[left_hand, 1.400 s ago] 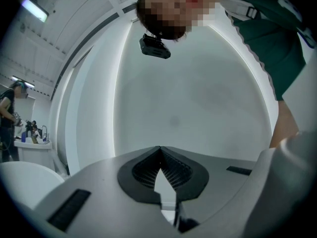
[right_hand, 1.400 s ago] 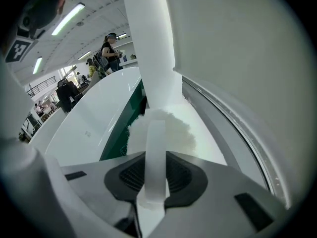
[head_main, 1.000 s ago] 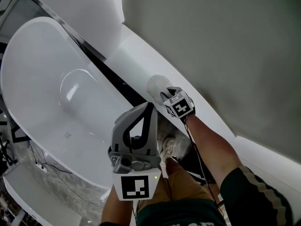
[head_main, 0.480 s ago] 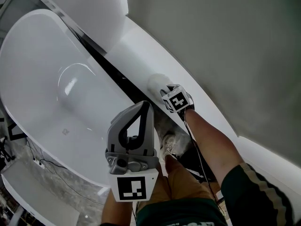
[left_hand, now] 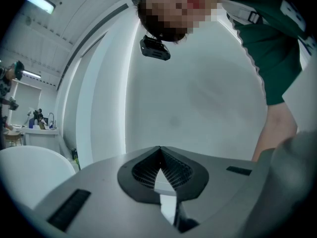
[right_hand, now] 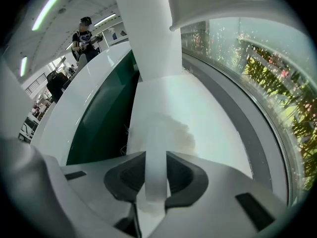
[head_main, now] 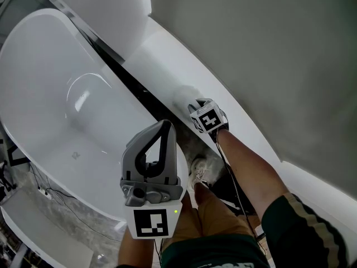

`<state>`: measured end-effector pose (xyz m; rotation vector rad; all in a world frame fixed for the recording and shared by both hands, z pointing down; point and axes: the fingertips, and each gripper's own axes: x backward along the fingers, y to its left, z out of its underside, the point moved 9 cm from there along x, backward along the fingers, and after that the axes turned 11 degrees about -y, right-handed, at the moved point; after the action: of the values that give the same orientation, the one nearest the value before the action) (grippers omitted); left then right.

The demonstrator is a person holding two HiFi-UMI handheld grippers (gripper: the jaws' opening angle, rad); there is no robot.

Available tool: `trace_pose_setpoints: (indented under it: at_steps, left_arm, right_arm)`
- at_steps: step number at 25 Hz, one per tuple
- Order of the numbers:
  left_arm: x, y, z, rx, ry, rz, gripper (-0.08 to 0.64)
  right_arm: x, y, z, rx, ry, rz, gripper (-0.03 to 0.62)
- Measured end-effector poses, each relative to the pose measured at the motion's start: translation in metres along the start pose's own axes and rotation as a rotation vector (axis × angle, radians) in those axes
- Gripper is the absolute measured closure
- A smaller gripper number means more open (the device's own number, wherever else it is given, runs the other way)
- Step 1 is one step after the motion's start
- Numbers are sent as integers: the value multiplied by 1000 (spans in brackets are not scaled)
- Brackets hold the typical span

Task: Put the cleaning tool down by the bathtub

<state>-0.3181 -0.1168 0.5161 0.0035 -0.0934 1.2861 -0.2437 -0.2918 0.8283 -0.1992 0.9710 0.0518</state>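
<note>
The cleaning tool is white, with a fluffy head (head_main: 184, 96) and a flat white handle (right_hand: 154, 157). My right gripper (head_main: 195, 107) is shut on that handle, and the fluffy head (right_hand: 171, 132) lies on the white ledge (head_main: 162, 54) that runs along the wall beside the bathtub (head_main: 50, 94). In the right gripper view the pads (right_hand: 130, 175) press the handle from both sides. My left gripper (head_main: 163, 126) is held in front of the person's body over the tub's rim, pointing up. Its jaws meet at the tips (left_hand: 159, 150) with nothing between them.
A dark gap (head_main: 129, 84) separates the tub from the ledge. The grey wall (head_main: 268, 49) rises right behind the ledge. The person's shoe (head_main: 199, 173) and leg stand on the floor below the right gripper. Cables (head_main: 61, 205) trail by the tub's near side.
The left gripper has drifted a little to the left and down. The right gripper with the tool has shifted only slightly along the ledge and stays shut on the handle.
</note>
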Motion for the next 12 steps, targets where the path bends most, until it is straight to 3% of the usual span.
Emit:
trace_pose_setpoints:
  at_steps: [3, 8, 12]
  left_arm:
    - [1, -1, 0, 6, 2, 3, 554]
    - [3, -5, 1, 9, 1, 1, 554]
    - [6, -6, 4, 20, 9, 0, 554]
  right_arm:
    - [3, 0, 2, 22, -34, 48, 444]
    - [7, 4, 8, -5, -68, -4, 375]
    - [9, 5, 10, 0, -93, 16, 365]
